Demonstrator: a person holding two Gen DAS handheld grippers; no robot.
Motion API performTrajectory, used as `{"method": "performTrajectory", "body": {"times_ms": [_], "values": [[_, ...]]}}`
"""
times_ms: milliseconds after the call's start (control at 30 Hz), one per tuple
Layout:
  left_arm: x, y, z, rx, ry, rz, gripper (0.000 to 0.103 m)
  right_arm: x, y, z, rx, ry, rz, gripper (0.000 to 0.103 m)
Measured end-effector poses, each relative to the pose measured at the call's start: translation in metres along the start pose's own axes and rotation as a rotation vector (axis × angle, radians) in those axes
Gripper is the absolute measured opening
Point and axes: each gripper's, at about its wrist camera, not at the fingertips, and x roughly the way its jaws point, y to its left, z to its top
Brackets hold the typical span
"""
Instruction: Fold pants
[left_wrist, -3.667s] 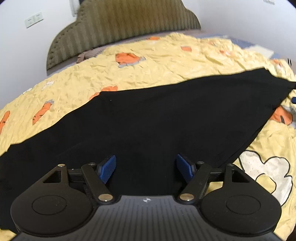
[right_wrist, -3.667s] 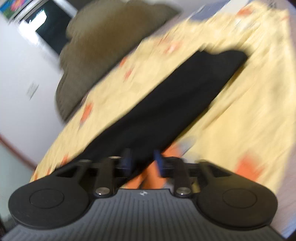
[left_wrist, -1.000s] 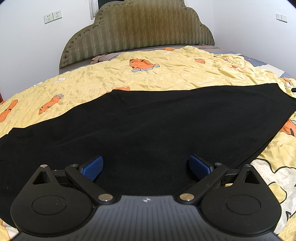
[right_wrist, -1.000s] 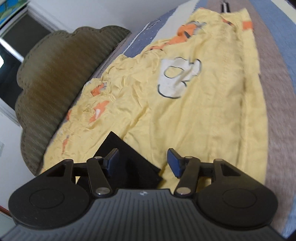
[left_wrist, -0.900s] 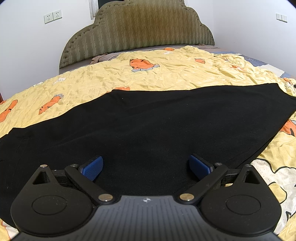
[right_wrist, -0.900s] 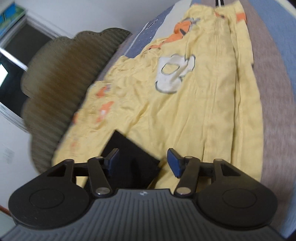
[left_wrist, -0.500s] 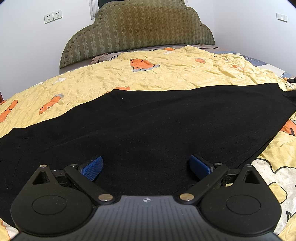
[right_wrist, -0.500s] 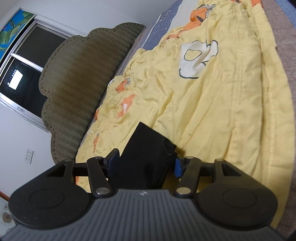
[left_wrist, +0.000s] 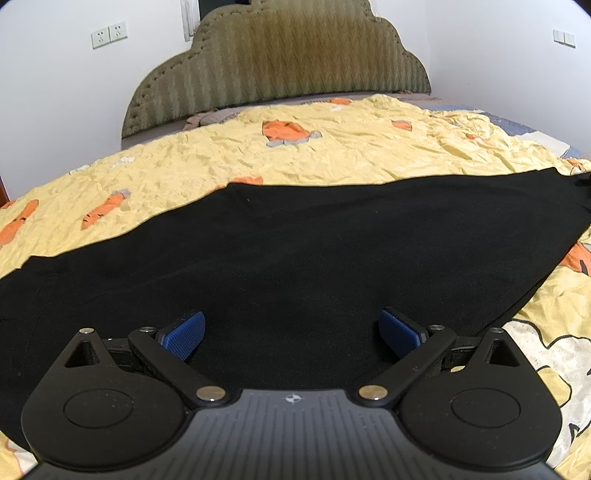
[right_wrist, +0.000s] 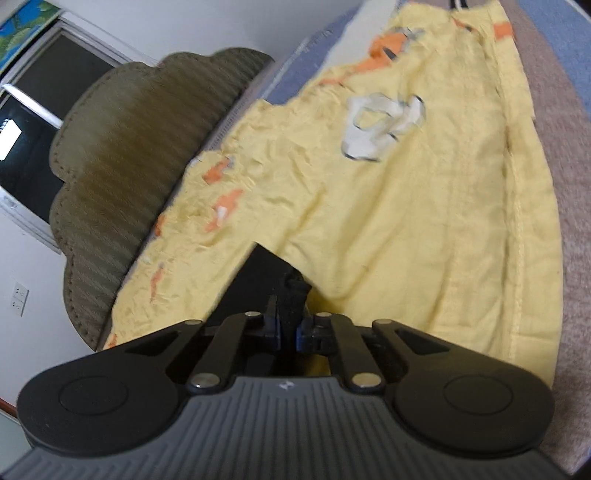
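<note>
Black pants (left_wrist: 295, 240) lie flat across the yellow bedspread (left_wrist: 332, 155), running from the lower left to the far right. My left gripper (left_wrist: 291, 332) is open and empty, its blue pads wide apart just above the near edge of the pants. My right gripper (right_wrist: 288, 325) is shut on the end of the pants (right_wrist: 258, 280); a bunched bit of black cloth sticks up between its pads. The rest of the pants is hidden behind the right gripper body.
An olive padded headboard (left_wrist: 280, 62) stands at the back against a white wall. The bedspread has orange carrot prints and a white cartoon shape (right_wrist: 384, 122). A brown and blue blanket (right_wrist: 565, 184) lies past the bedspread's right edge. A window (right_wrist: 40, 122) is at left.
My right gripper has closed on the end of the pants, which lay between its open pads half a second ago. The left gripper has stayed still and open.
</note>
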Motion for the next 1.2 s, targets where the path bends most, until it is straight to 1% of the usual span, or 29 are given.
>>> {"method": "performTrajectory", "body": {"times_ms": [67, 233, 300, 367, 400, 500, 600, 700, 767, 867, 933, 1033, 1200], "values": [[-0.008, 0.002, 0.002, -0.001, -0.034, 0.025, 0.101, -0.005, 0.018, 0.001, -0.048, -0.018, 0.012, 0.009], [-0.036, 0.013, 0.014, -0.035, -0.153, 0.066, 0.101, -0.018, 0.074, -0.003, -0.238, -0.055, 0.015, 0.009], [-0.043, 0.018, 0.017, -0.037, -0.183, 0.120, 0.101, -0.020, 0.096, -0.012, -0.312, -0.062, 0.016, 0.009], [-0.044, 0.028, 0.016, -0.049, -0.197, 0.173, 0.101, -0.020, 0.114, -0.024, -0.358, -0.056, 0.030, 0.009], [-0.043, 0.032, 0.016, -0.059, -0.193, 0.191, 0.101, -0.020, 0.124, -0.031, -0.384, -0.048, 0.038, 0.009], [-0.036, 0.050, 0.009, -0.113, -0.148, 0.228, 0.101, -0.021, 0.152, -0.060, -0.476, -0.033, 0.058, 0.009], [-0.029, 0.062, 0.001, -0.164, -0.105, 0.245, 0.101, -0.022, 0.180, -0.097, -0.548, 0.000, 0.118, 0.009], [-0.025, 0.066, -0.008, -0.186, -0.094, 0.264, 0.101, -0.024, 0.205, -0.142, -0.622, 0.057, 0.184, 0.009], [-0.023, 0.068, -0.010, -0.193, -0.083, 0.266, 0.101, -0.023, 0.219, -0.176, -0.698, 0.103, 0.220, 0.008], [-0.024, 0.068, -0.012, -0.198, -0.091, 0.255, 0.101, -0.023, 0.234, -0.223, -0.812, 0.167, 0.239, 0.008], [-0.024, 0.067, -0.014, -0.196, -0.094, 0.251, 0.101, -0.018, 0.238, -0.249, -0.870, 0.202, 0.231, 0.008], [-0.022, 0.066, -0.014, -0.188, -0.084, 0.238, 0.101, -0.014, 0.236, -0.269, -0.911, 0.249, 0.203, 0.009], [-0.022, 0.064, -0.013, -0.186, -0.082, 0.237, 0.101, -0.022, 0.226, -0.273, -0.903, 0.267, 0.199, 0.009]]}}
